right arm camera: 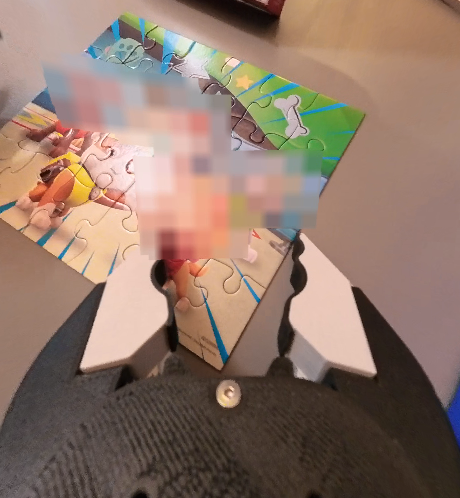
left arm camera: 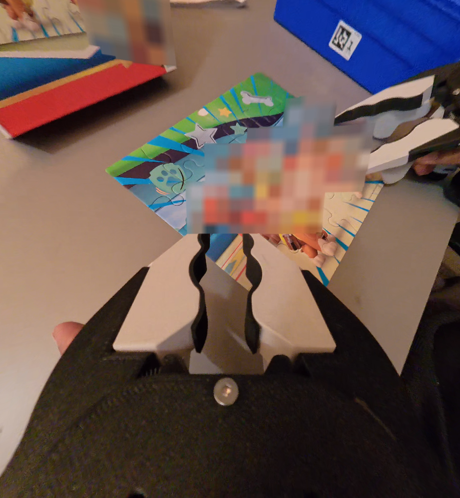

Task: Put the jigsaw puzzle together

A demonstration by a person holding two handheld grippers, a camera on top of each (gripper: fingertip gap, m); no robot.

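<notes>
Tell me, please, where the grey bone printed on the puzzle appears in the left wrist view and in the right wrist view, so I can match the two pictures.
Left wrist view: the grey bone sits above centre, on the far green corner of the puzzle.
Right wrist view: the bone lies right of centre, near the green right-hand corner.
Shared landmark: the yellow star beside the bone.

Right gripper (right arm camera: pixel 227 258) jaws wide apart above assembled puzzle (right arm camera: pixel 291 107).
</notes>
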